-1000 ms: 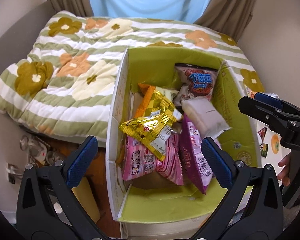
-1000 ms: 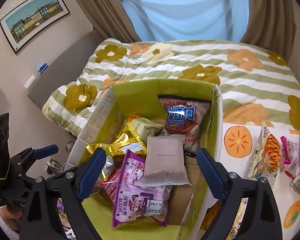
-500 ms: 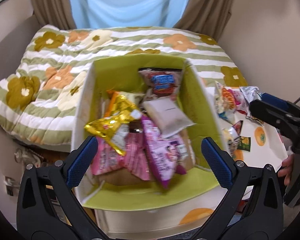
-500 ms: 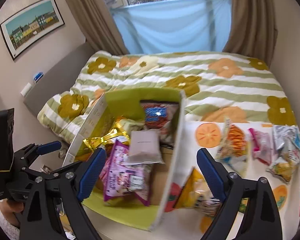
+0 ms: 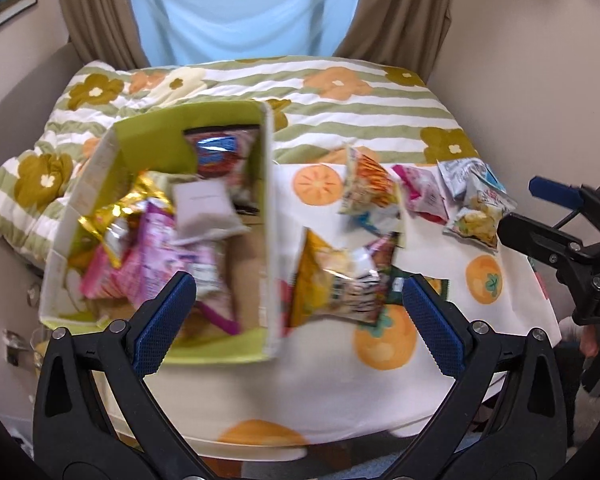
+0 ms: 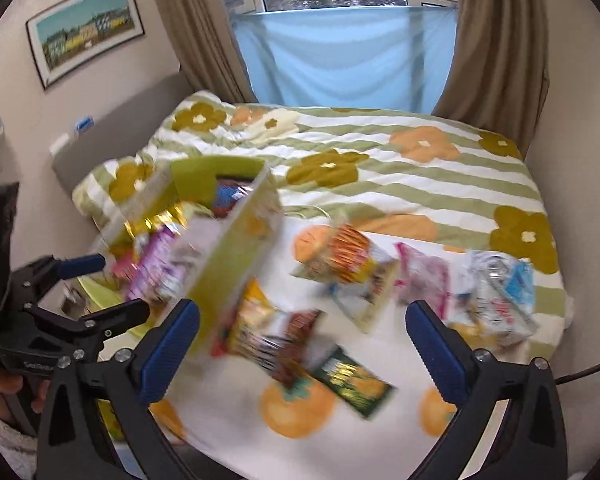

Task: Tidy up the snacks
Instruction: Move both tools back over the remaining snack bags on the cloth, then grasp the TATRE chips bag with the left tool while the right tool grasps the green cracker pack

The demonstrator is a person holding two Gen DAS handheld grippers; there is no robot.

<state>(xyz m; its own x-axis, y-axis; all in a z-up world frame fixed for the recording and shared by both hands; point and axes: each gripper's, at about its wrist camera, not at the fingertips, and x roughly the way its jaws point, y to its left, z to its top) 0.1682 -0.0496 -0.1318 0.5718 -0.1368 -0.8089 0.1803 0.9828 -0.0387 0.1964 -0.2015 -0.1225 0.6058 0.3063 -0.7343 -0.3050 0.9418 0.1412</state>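
Green-lined cardboard box (image 5: 168, 216) at left edge of desk (image 5: 332, 392), open top up, already stuffed: gold foil packet (image 5: 118, 210), pink packets (image 5: 152, 256), pale grey pouch (image 5: 204, 212), red-and-blue bag (image 5: 220, 152) at far end. Looks like the collecting bin.

Loose on the orange-print cloth, right of box wall, apparently awaiting sorting: yellow snack bag (image 5: 332, 280) touching the wall, dark green packet (image 6: 354, 384) near front edge, orange-striped bag (image 5: 366, 188) toward far edge, pink packet (image 5: 424, 196), silver-blue bags (image 5: 476, 200) at far right corner.

Left gripper (image 5: 300, 320): fingers spread wide, empty, over box corner and yellow bag. Right gripper (image 6: 302, 338): jaws opening, nothing between pads, over loose pile; likely next pick.

Bed (image 6: 400, 168) with flowered striped quilt beyond desk; blue cloth over window (image 6: 340, 52), brown curtains, framed picture (image 6: 84, 28) on left wall.
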